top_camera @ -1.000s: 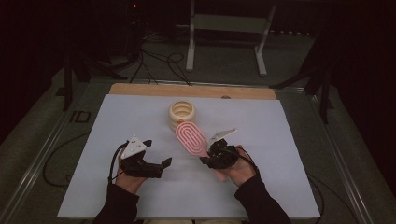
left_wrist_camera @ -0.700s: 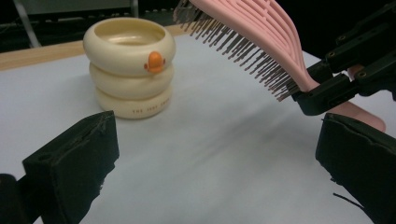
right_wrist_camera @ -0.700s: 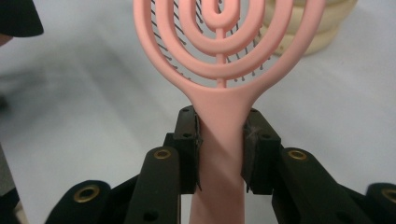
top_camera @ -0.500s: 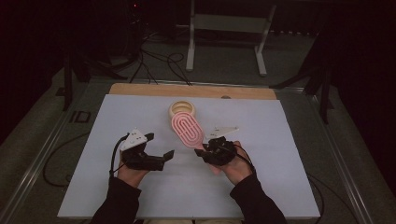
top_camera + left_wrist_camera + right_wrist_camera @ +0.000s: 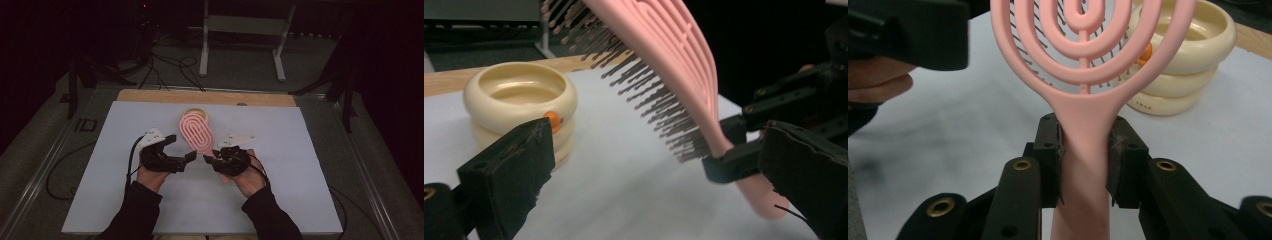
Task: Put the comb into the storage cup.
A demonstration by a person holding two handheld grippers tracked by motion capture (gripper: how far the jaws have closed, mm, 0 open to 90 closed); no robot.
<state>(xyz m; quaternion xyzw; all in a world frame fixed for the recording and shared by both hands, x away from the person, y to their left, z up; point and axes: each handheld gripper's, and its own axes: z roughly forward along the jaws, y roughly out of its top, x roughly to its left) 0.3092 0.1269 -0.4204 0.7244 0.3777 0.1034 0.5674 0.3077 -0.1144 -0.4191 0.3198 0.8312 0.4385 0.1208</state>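
Note:
My right gripper [image 5: 212,159] is shut on the handle of a pink oval hairbrush [image 5: 196,132], holding it above the white table. In the right gripper view the pads [image 5: 1049,150] clamp the handle of the brush [image 5: 1083,60] from both sides. My left gripper [image 5: 180,148] stands open just left of the brush; its jaws have just been closing a little, and neither pad touches anything. In the left gripper view the bristles of the brush [image 5: 664,75] pass ahead of the left gripper [image 5: 654,150]. A cream ringed bowl [image 5: 196,114] sits behind.
The cream bowl [image 5: 519,95] [image 5: 1193,60] carries a small orange bead on its side. A wooden board [image 5: 150,96] borders the table's far edge. A metal stand [image 5: 240,45] and cables lie on the floor beyond. A white sheet [image 5: 300,165] covers the table.
My left gripper has moved right and upward, closer to the brush. The brush head has shifted slightly away and leftward in the right gripper's hold.

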